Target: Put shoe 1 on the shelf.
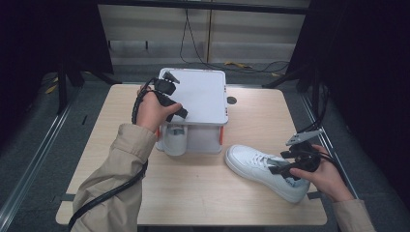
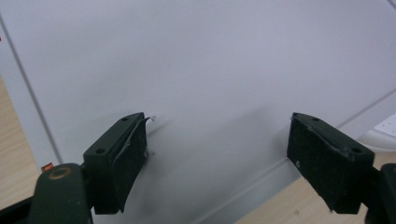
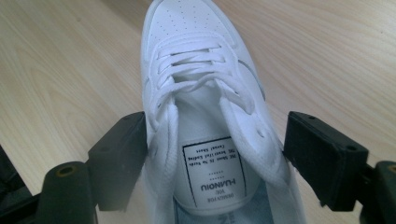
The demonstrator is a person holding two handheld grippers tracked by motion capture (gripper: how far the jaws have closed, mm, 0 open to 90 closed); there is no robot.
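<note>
A white lace-up shoe (image 1: 251,162) lies on its sole at the front right of the wooden table (image 1: 193,193), toe toward the left. My right gripper (image 1: 285,164) is at its heel end. In the right gripper view the jaws stand open on either side of the shoe (image 3: 191,56), level with the labelled tongue, with my right gripper (image 3: 215,158) over the shoe's opening. A white box-like stand (image 1: 205,94) sits at the table's middle back. My left gripper (image 1: 174,99) hovers open over its left top edge, with nothing between the jaws above the flat white top (image 2: 210,60); left gripper (image 2: 217,154).
Under the stand's top, at its front left, stands a white cylinder (image 1: 175,140). Orange posts (image 1: 222,135) mark the stand's corners. A small dark round spot (image 1: 231,100) sits on the table right of the stand. Cables (image 1: 193,48) trail on the floor behind.
</note>
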